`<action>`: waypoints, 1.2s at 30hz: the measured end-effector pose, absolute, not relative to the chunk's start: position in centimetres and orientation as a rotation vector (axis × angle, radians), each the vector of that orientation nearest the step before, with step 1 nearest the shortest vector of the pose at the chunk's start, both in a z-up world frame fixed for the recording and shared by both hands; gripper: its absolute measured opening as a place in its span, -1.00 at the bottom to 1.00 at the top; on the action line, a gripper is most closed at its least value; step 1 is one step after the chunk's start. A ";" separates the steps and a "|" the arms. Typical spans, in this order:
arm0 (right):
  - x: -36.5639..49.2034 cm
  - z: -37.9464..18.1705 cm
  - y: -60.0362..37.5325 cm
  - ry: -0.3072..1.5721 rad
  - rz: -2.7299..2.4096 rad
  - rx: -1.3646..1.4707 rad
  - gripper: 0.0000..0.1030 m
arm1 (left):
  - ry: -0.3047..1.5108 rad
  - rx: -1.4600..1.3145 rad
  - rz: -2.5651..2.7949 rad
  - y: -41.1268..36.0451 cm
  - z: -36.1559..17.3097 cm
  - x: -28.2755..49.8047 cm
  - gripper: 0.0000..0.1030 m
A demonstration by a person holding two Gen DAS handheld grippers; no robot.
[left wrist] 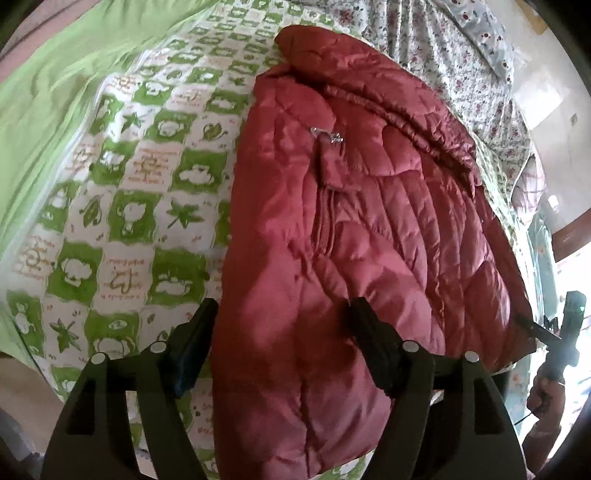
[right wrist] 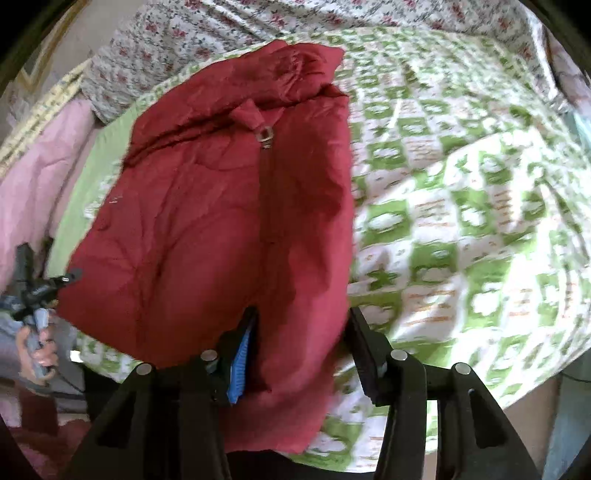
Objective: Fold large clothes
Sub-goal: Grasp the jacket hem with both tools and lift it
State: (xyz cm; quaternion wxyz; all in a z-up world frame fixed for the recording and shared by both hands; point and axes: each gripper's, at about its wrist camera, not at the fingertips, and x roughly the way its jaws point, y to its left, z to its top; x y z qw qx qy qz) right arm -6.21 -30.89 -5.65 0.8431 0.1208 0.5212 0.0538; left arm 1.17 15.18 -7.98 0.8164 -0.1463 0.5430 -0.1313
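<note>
**quiltwatcher:** So the setting is a bed point(left wrist: 140, 192) with a green-and-white checked cover, a floral sheet point(right wrist: 207, 33) bunched at the far end and something pink point(right wrist: 33, 184) off to one side. The red puffer jacket point(left wrist: 369, 206) lies on it, zip point(left wrist: 327, 218) up, collar at the far end and hem toward the person, so the long axis runs straight away from both cameras.

**foldnerd:** Yeah, and each gripper sits at one near corner of the hem. The left gripper point(left wrist: 282, 347) has its jaws spread wide, the hem bulging up between them, not pinched as far as the left wrist view shows. The right gripper point(right wrist: 301, 354) also has jaws apart, straddling its corner with red fabric draped between them.

**quiltwatcher:** So neither is actually clamped?

**foldnerd:** Looks released on both. Neither arm's really nearer; they're level at the hem. My guess is the next move is closing on both corners and carrying the hem along that axis toward the collar.
</note>
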 end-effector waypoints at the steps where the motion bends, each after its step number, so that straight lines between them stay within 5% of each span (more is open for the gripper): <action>1: -6.2 -5.7 -30.6 1.101 0.124 0.251 -0.03 | 1.159 -0.318 -0.286 15.2 -8.0 1.1 0.41; 8: -6.5 -6.1 -30.2 1.090 0.161 0.251 -0.16 | 1.164 -0.309 -0.391 13.9 -8.3 -0.1 0.38; 12: -6.9 -5.7 -30.6 1.053 0.199 0.286 -0.41 | 1.118 -0.246 -0.433 12.7 -7.3 -0.7 -0.33; 15: -7.0 -5.3 -31.0 1.008 0.237 0.351 -0.50 | 1.101 -0.280 -0.447 13.0 -6.8 -0.3 -0.59; 36: -5.2 -0.1 -33.9 0.737 0.311 0.579 -0.59 | 0.839 -0.400 -0.467 14.5 0.8 1.9 -0.73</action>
